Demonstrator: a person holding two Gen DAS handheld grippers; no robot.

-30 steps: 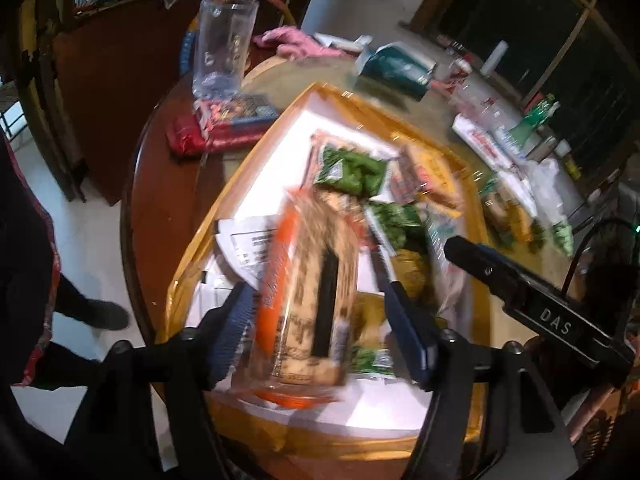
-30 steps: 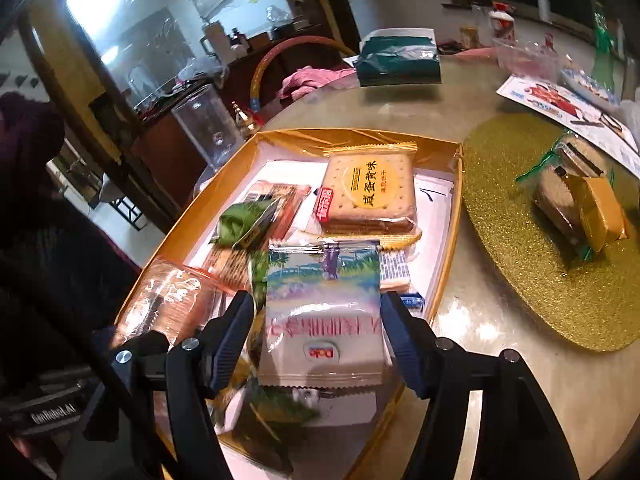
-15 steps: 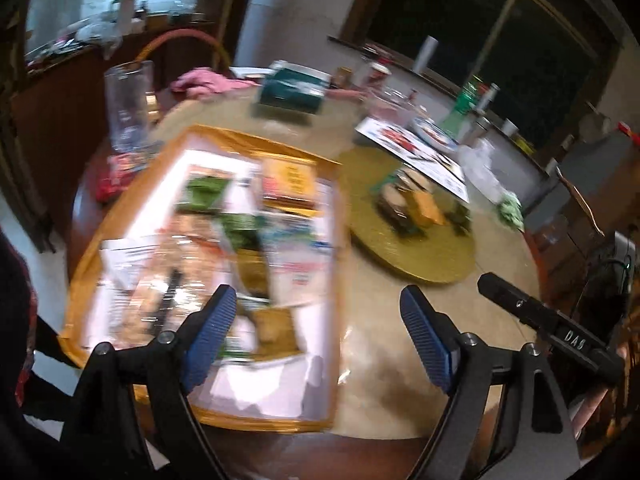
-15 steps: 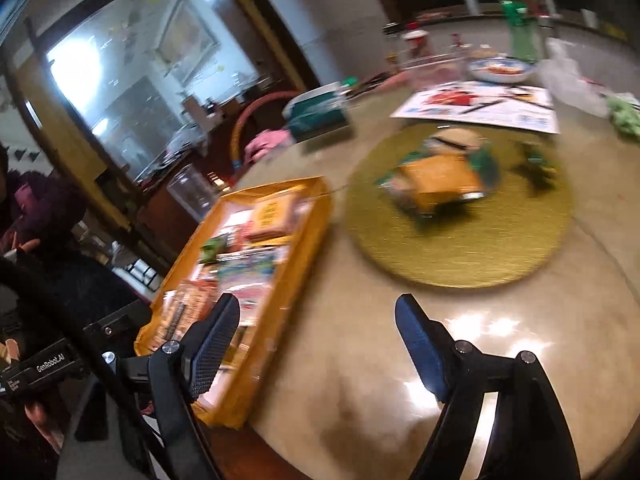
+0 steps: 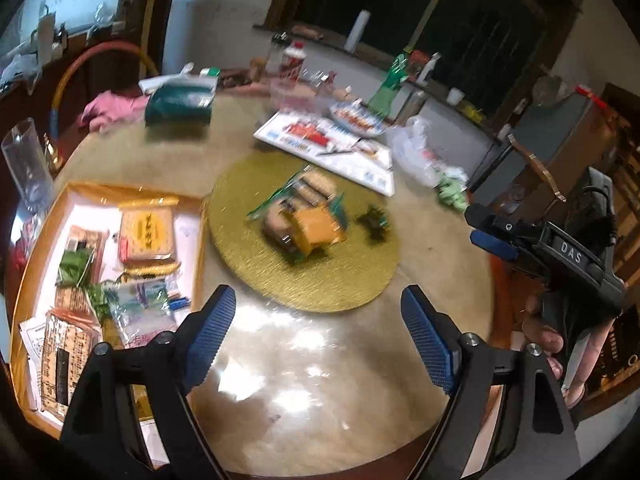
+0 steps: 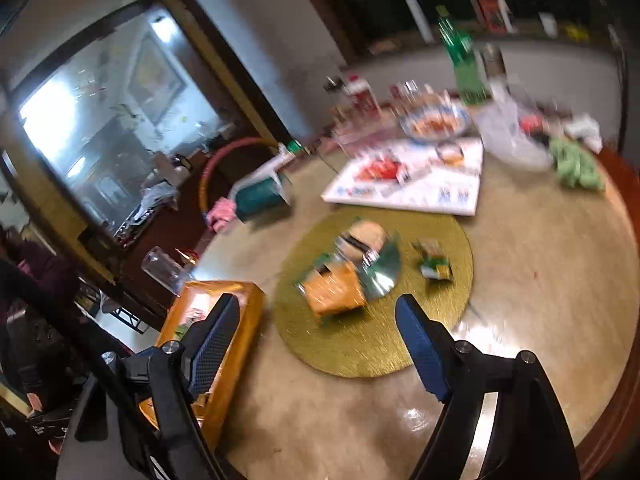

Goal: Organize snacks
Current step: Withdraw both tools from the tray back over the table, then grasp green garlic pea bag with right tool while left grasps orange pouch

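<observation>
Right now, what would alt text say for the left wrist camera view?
The open, empty left gripper hovers over a round table. Ahead lies a gold mat with wrapped snacks; left, an orange tray of snack packets.

Round beige table (image 5: 320, 380) seen; on it: orange snack tray (image 5: 44, 216), gold placemat (image 5: 360, 280), white printed sheet (image 5: 360, 168), teal box (image 5: 178, 100).

A tray (image 5: 60, 216) of snack packets (image 5: 147, 232) lies at the tabletop's (image 5: 304, 368) left edge. Just right of it a round mat (image 5: 360, 280) carries more packets (image 5: 308, 224). Behind the mat lies a flat box (image 5: 324, 144).
</observation>
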